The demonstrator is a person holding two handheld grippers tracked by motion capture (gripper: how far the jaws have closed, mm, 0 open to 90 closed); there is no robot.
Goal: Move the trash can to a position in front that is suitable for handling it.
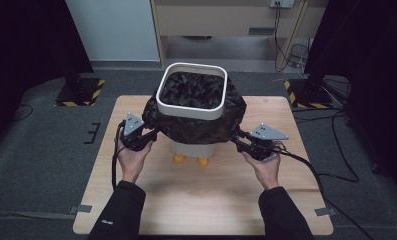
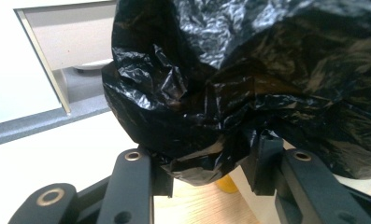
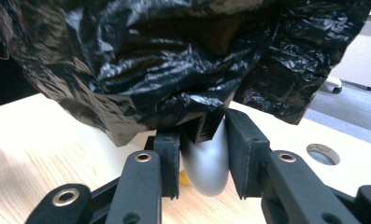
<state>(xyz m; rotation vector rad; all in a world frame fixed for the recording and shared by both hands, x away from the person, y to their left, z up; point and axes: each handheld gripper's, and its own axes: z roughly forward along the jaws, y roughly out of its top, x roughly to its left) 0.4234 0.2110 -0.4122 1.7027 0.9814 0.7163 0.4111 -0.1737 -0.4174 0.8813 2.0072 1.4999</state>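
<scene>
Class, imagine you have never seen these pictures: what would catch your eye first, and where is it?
A white bin stands at the middle of the wooden table, and a crinkled black bag lines it and billows over its rim. At either side, the left gripper and the right gripper each have the bag's lower edge between their jaws. Two small orange feet peek out under the bin.

A light wooden desk (image 1: 201, 200) stands on grey carpet (image 1: 31, 165). Beyond its far edge is a pale cabinet (image 1: 226, 20) with cables (image 1: 291, 52) hanging beside it. Black stands with yellow-striped bases (image 1: 78, 92) flank the far corners, under dark curtains (image 1: 21, 45).
</scene>
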